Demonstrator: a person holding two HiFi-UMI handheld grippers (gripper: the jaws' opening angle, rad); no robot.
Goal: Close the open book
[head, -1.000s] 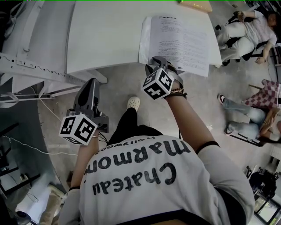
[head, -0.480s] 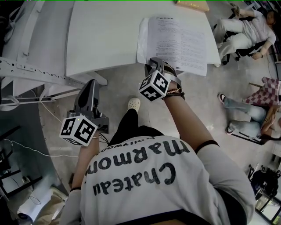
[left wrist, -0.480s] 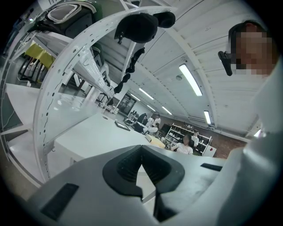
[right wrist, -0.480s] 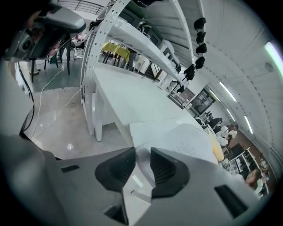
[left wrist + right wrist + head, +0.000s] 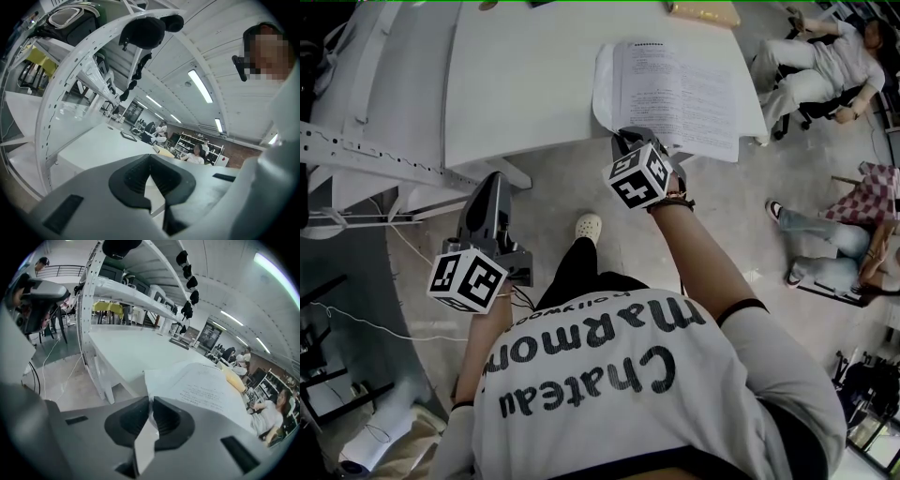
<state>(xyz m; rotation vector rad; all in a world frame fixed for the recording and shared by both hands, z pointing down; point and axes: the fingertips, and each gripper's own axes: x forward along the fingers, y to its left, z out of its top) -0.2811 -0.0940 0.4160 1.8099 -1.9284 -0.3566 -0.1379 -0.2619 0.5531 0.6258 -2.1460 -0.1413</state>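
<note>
Book (image 5: 684, 89) open, print up; right claw (image 5: 150, 417) just pinched its corner; left claw (image 5: 157, 187) closed.

The right tool (image 5: 150, 404) has just closed on what looks like the book's (image 5: 206, 390) page edge.

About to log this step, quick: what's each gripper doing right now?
Left gripper: closed, holding nothing.
Right gripper: jaws just closed, pinching the open book by a page corner.

- one open book (image 5: 680, 89);
- one white table (image 5: 525, 84);
- two grippers: left gripper (image 5: 495, 180), right gripper (image 5: 628, 136);
- one white shoe (image 5: 586, 223);
- one yellow object (image 5: 708, 11) on the table.
</note>
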